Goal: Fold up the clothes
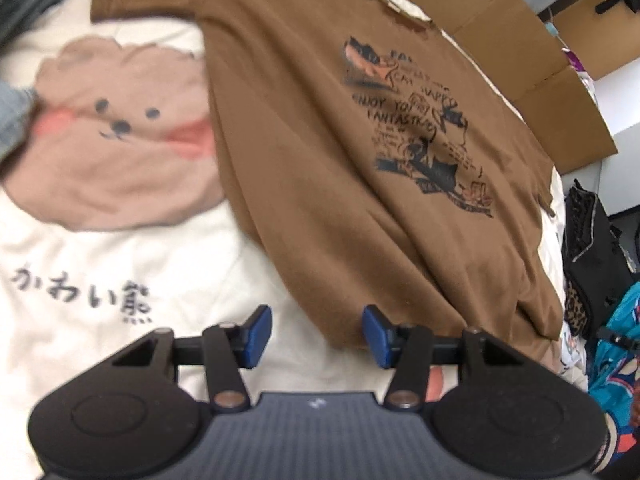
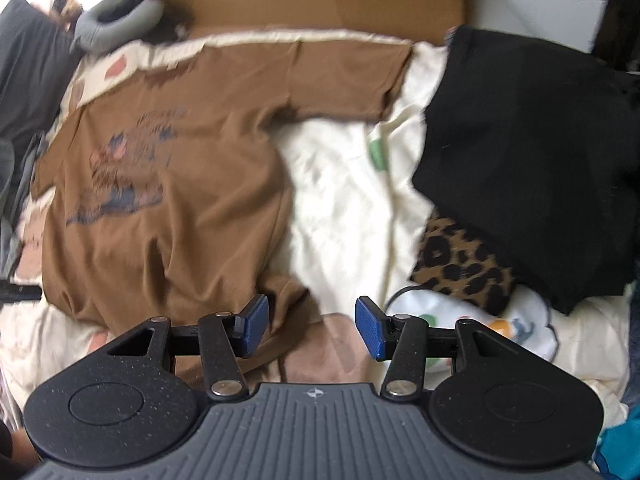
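Observation:
A brown T-shirt [image 1: 320, 152] with a dark printed graphic lies spread flat, front up, on a cream bedspread [image 1: 80, 260]. In the right wrist view the same T-shirt [image 2: 168, 208] fills the left half, one sleeve stretched out toward the far right. My left gripper [image 1: 317, 336] hovers open just short of the shirt's hem, nothing between its blue pads. My right gripper [image 2: 308, 328] is open too, above the hem's right corner, and holds nothing.
The bedspread carries a bear print [image 1: 116, 132]. Flattened cardboard [image 1: 532, 56] lies behind the shirt. A black garment [image 2: 532, 152] and a leopard-print piece [image 2: 460, 260] sit to the right. A grey neck pillow [image 2: 116, 24] rests at the far left.

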Available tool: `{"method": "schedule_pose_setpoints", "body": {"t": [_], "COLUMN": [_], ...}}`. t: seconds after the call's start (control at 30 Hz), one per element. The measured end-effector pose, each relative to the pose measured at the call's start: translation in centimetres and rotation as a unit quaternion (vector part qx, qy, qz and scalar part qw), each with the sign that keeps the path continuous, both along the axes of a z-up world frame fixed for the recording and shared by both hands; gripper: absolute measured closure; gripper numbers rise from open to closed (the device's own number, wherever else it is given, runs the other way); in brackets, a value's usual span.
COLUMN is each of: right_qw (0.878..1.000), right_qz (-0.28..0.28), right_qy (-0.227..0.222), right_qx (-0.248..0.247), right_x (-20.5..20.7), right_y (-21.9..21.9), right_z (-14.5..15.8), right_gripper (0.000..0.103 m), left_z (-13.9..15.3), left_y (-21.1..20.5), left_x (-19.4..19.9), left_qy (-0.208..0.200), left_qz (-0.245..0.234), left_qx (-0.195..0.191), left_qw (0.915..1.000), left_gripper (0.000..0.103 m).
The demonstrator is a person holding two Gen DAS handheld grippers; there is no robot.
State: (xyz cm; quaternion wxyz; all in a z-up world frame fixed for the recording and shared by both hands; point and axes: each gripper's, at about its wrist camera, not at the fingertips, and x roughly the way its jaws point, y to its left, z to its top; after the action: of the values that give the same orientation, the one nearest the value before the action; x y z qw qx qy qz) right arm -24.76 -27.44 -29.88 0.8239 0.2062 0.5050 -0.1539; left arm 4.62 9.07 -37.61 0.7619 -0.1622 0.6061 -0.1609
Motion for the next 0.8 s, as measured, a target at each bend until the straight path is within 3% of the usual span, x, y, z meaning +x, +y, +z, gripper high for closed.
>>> {"method": "schedule_pose_setpoints", "body": {"t": [0.43,0.5,0.57,0.63,0.67,0.73,0.8], "right_qw": [0.994,0.993,0.991,0.989,0.988,0.985,0.983], "right_qz": [0.095,0.109,0.123,0.138,0.146,0.161,0.17], "right_qy": [0.047,0.048,0.049,0.051,0.052,0.054,0.063], "right_qx": [-0.012,-0.011,-0.013,-0.019,-0.021,-0.027,-0.033], "right_x": [3.8,4.2,4.7,5.2,5.5,6.0,6.5], "right_y": [2.5,2.9,3.4,4.1,4.4,5.0,5.3], "right_z": [-4.1,-4.6,-5.0,-5.4,-5.6,-6.1,-6.5], "right_gripper": [0.048,0.048,0.048,0.048,0.048,0.048,0.055], "left_z": [-2.6,-2.6,-2.6,-2.6,-2.4,-1.8,-1.1], "left_y": [-0.5,-0.4,-0.4,-0.3,-0.3,-0.2,-0.1], "left_x": [0.6,0.6,0.6,0.6,0.5,0.5,0.7], "left_qy": [0.019,0.022,0.024,0.026,0.021,0.007,-0.001], "left_qz": [0.014,0.017,0.021,0.024,0.025,0.026,0.027], "left_qx": [-0.041,-0.052,-0.063,-0.073,-0.071,-0.063,-0.062], "left_qw": [0.9989,0.9983,0.9975,0.9967,0.997,0.9976,0.9977], "left_gripper": [0.05,0.058,0.083,0.089,0.097,0.1,0.101]}}
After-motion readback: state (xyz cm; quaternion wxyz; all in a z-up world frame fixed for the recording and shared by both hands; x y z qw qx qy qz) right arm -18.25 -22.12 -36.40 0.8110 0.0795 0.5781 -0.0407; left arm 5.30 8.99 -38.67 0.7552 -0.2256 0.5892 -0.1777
